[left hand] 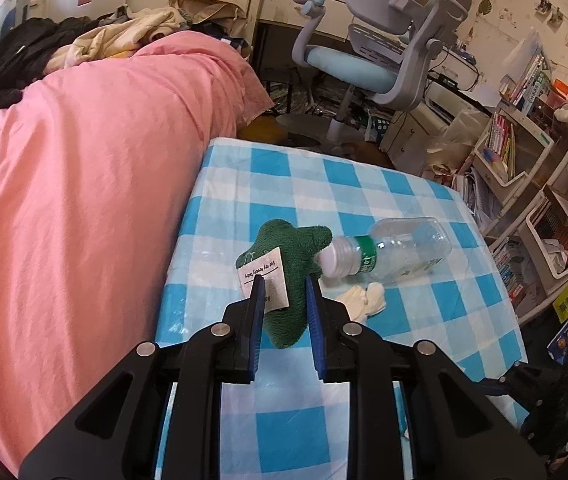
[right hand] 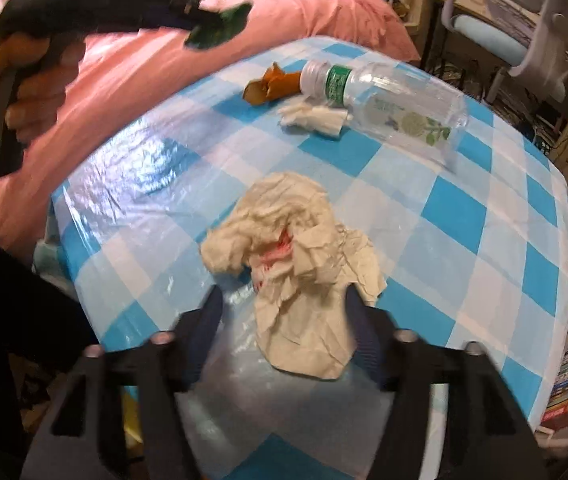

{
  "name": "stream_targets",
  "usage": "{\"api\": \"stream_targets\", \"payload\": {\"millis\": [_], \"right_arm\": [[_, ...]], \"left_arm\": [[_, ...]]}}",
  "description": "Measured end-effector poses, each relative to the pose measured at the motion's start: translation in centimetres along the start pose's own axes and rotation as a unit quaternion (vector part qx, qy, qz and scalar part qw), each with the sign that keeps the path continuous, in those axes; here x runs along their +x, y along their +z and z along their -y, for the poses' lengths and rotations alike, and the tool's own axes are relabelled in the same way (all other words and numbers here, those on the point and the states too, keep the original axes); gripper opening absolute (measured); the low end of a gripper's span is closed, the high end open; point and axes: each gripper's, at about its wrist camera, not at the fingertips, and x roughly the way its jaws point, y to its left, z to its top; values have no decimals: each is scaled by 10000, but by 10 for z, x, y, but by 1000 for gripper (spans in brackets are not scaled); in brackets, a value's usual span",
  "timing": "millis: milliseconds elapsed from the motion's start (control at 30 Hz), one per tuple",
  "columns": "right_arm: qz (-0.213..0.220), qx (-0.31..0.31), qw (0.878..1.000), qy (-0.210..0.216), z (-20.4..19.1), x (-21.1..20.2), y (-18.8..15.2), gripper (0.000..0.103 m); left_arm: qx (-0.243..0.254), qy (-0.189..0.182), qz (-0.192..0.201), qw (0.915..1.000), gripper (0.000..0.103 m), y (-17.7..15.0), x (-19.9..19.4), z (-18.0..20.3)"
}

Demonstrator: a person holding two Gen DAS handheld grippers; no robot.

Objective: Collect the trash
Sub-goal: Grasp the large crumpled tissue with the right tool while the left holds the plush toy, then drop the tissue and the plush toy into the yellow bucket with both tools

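Observation:
My left gripper (left hand: 282, 284) is shut on a green plush toy (left hand: 288, 256) with a white tag and holds it above the blue-checked table (left hand: 404, 196). The toy also shows in the right wrist view (right hand: 220, 26), lifted near the pink bed. An empty clear plastic bottle (left hand: 400, 250) lies on its side on the table, with a small white tissue (left hand: 364, 298) beside it. My right gripper (right hand: 284, 300) is open, its fingers on either side of a crumpled beige paper (right hand: 296, 264). The bottle (right hand: 384, 96), the tissue (right hand: 316, 116) and an orange-brown wrapper (right hand: 272, 86) lie farther back.
A bed with a pink duvet (left hand: 84, 160) runs along the table's left side. A grey and blue desk chair (left hand: 376, 52) stands beyond the table. Bookshelves (left hand: 524, 184) stand along the right edge.

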Motion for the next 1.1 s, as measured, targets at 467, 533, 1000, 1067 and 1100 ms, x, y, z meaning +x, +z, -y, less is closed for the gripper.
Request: {"api": "stream_targets", "payload": {"millis": [467,533,1000,1067,1100], "right_arm": [[407,870,9953,83,9,17,14,72],[388,842,9956,145,9,20,13,55],[542,555,9963,374,-12,5,10,33],[593,508,9960,436,-16,2,10,33],[608,488,9959,459,-18,2,11,33]], "left_arm": [[344,-6,-98,9994,19,-10,-2,11],[384,-10,-101,9992,19,-11,-3,13],[494,13,-163,9986,19,-19,-7,16],[527,14,-169,9985,19,-21,-8,17],[542,14,-170,9984,19,-22,-8,17]]}}
